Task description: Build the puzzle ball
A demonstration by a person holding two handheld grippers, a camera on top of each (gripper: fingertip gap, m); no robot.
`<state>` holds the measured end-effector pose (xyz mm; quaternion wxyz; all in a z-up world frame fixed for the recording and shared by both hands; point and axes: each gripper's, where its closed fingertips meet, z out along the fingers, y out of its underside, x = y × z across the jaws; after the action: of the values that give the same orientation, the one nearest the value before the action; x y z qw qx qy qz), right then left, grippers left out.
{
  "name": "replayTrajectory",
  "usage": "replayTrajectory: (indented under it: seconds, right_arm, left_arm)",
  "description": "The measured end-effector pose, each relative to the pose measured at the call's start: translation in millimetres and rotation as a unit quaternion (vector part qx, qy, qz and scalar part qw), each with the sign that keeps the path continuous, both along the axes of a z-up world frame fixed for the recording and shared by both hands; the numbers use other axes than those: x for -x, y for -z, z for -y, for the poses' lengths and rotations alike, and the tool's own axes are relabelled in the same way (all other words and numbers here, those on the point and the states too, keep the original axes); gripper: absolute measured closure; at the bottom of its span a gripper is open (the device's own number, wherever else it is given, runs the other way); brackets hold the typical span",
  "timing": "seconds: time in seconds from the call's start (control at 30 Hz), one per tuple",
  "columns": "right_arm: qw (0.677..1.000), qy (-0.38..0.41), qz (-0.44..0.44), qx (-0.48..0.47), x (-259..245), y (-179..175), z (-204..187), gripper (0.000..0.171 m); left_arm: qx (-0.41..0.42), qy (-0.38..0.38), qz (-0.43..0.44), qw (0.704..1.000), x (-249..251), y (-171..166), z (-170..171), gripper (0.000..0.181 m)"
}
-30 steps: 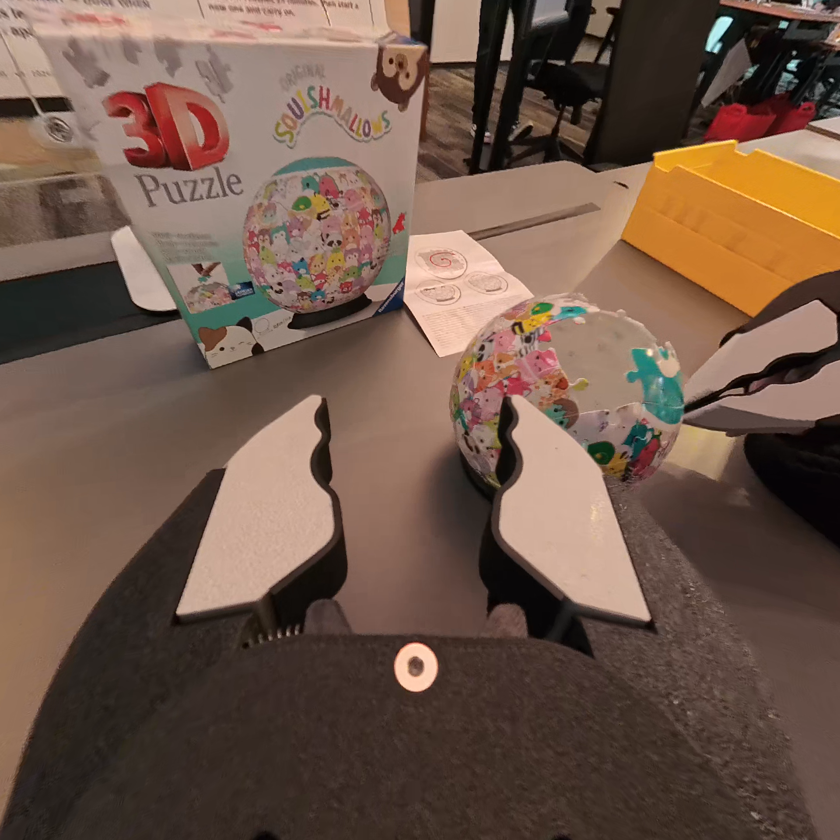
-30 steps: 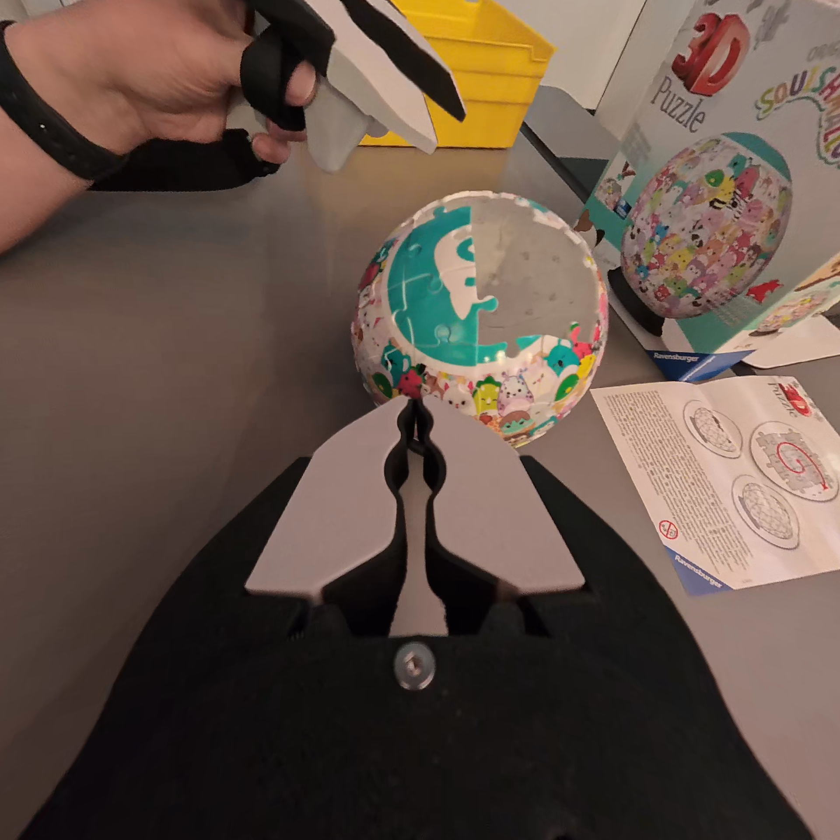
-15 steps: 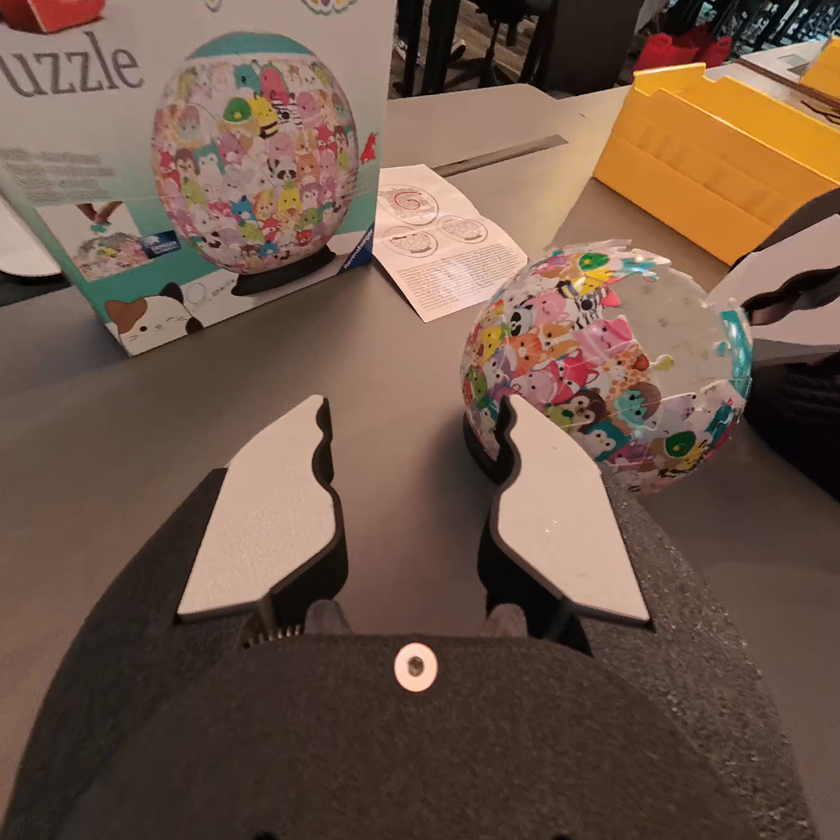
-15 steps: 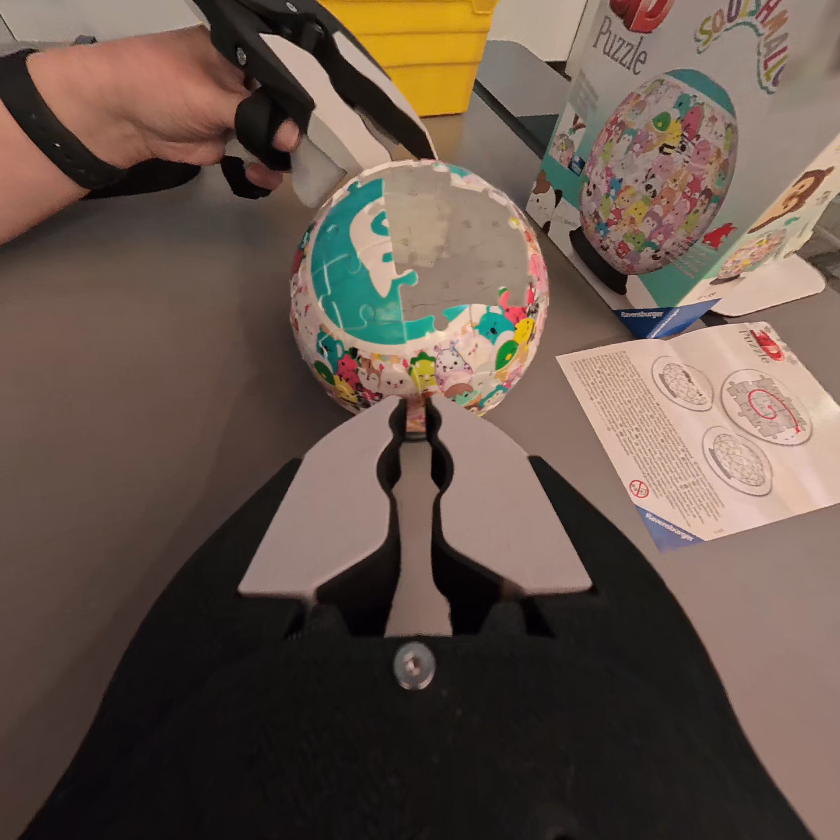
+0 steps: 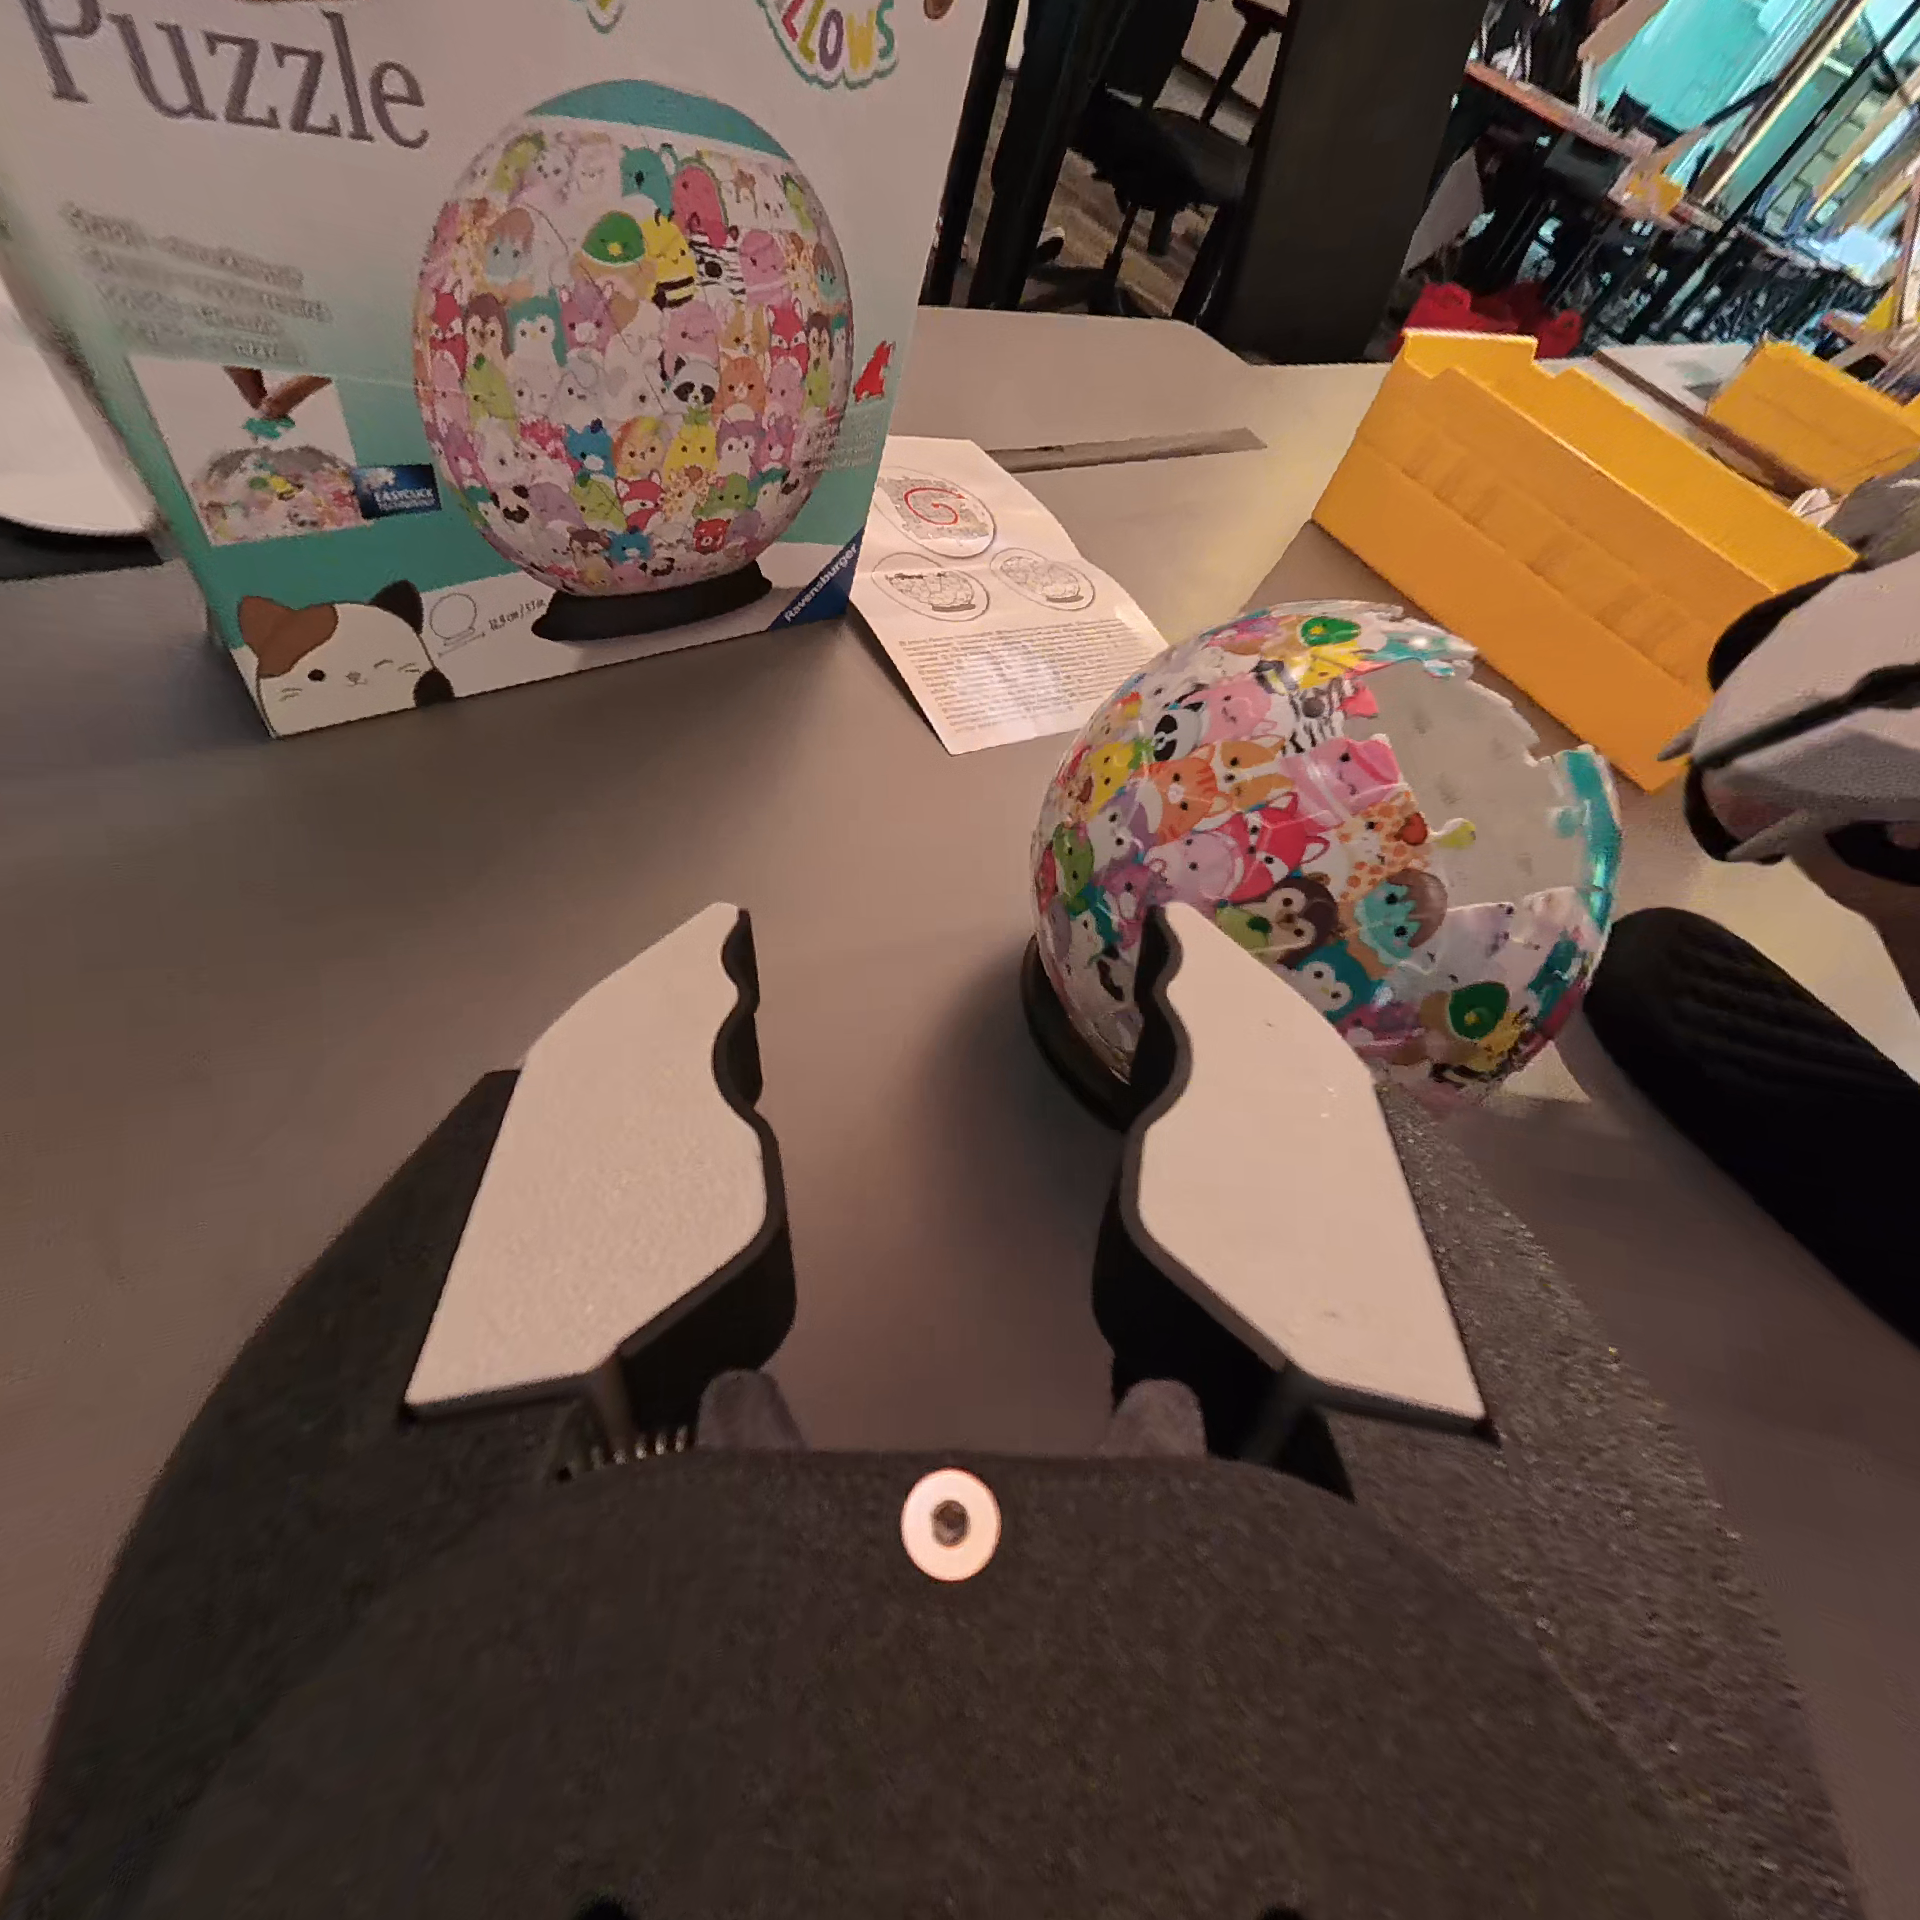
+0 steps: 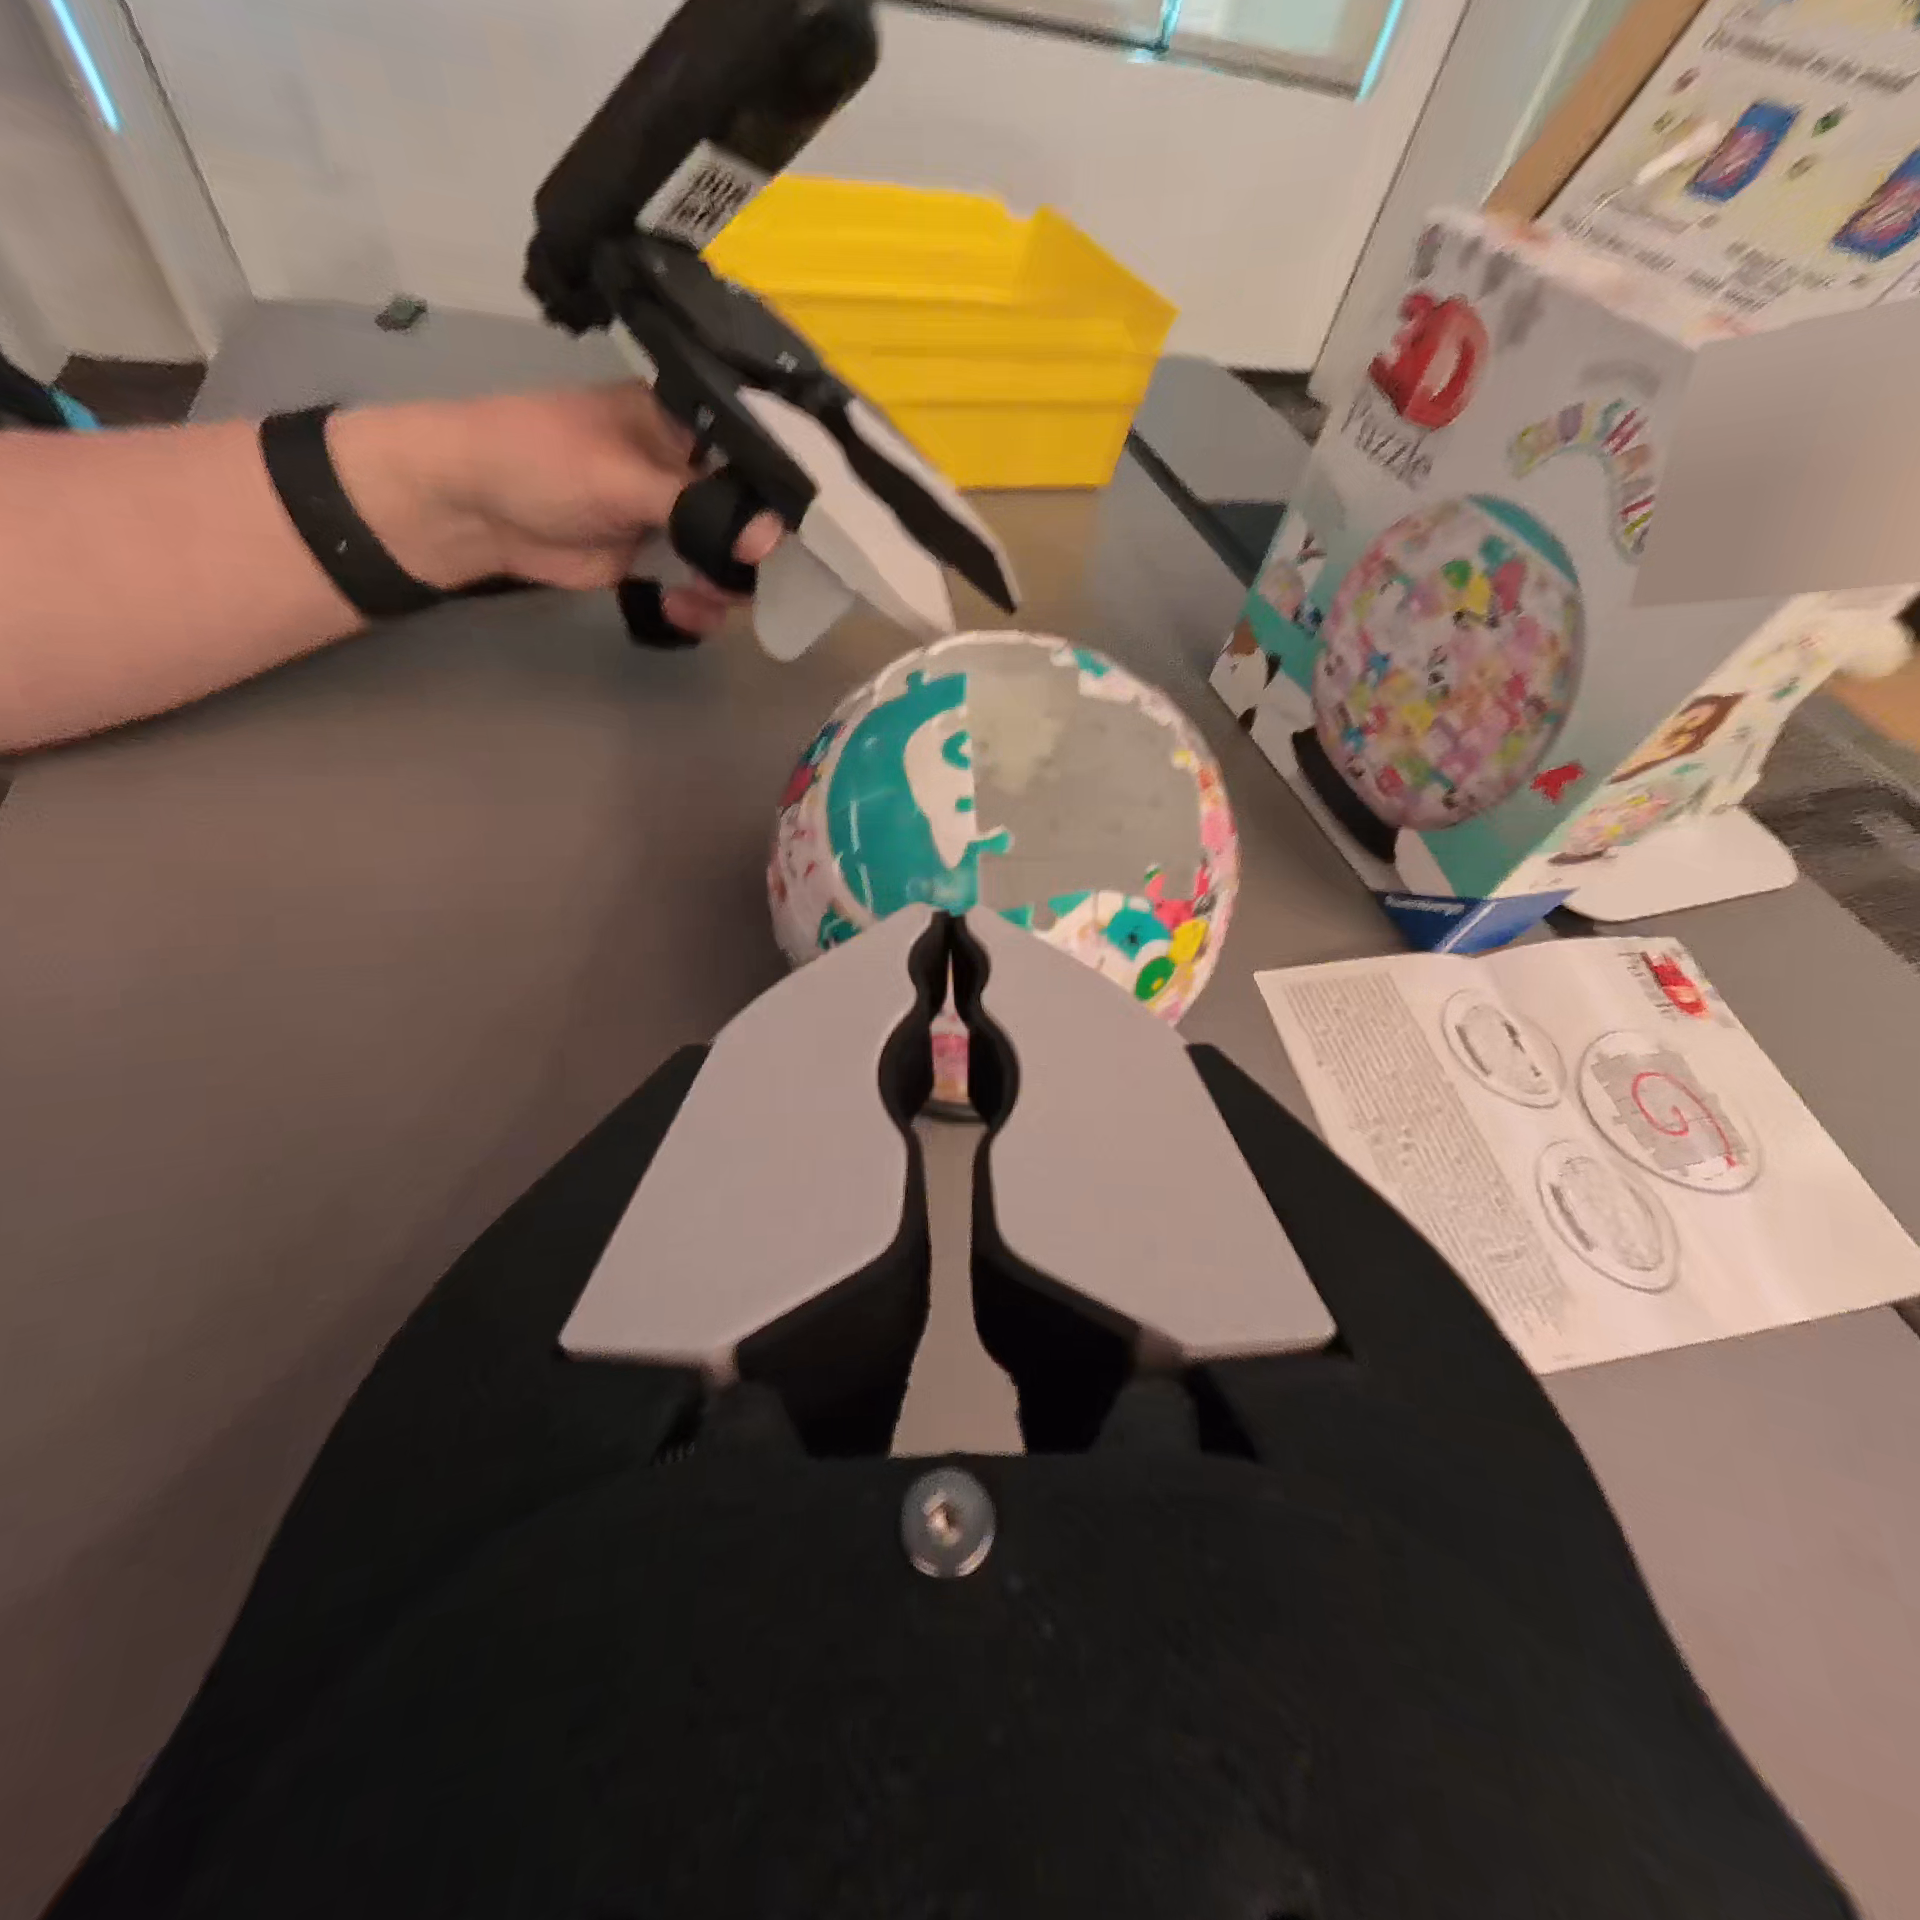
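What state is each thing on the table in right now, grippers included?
puzzle ball: unfinished, a gap in its shell, sitting on a dark base ring.
left gripper: open, empty, beside the ball.
right gripper: shut; a small colourful bit shows between its fingers, unclear what.
puzzle box: standing upright.
instruction sheet: unfolded, lying flat.
yellow bin: on the table, contents hidden.

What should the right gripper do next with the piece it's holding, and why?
Probably carry the puzzle piece up to the ball's open grey gap: the right gripper is shut on it low by the ball, while the left gripper is open beside it.
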<state>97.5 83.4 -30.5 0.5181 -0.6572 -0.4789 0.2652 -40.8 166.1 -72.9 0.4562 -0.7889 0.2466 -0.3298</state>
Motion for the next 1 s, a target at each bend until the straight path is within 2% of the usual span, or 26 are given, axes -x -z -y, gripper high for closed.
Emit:
replayTrajectory:
  seconds: [0.13,0.53,1.0]
  right_arm:
    - [0.999,0.014,0.021,-0.033,7,0,-6,0.170]
    - [0.997,0.017,0.072,-0.029,18,12,-13,0.170]
    - [0.999,0.020,0.042,-0.019,10,5,-7,0.170]
  left_arm:
    - [0.004,-0.006,0.004,1.000,4,2,7,0.111]
    - [-0.005,0.001,-0.005,1.000,-1,-3,17,0.111]
    - [-0.015,0.004,0.007,1.000,-2,-14,26,0.111]
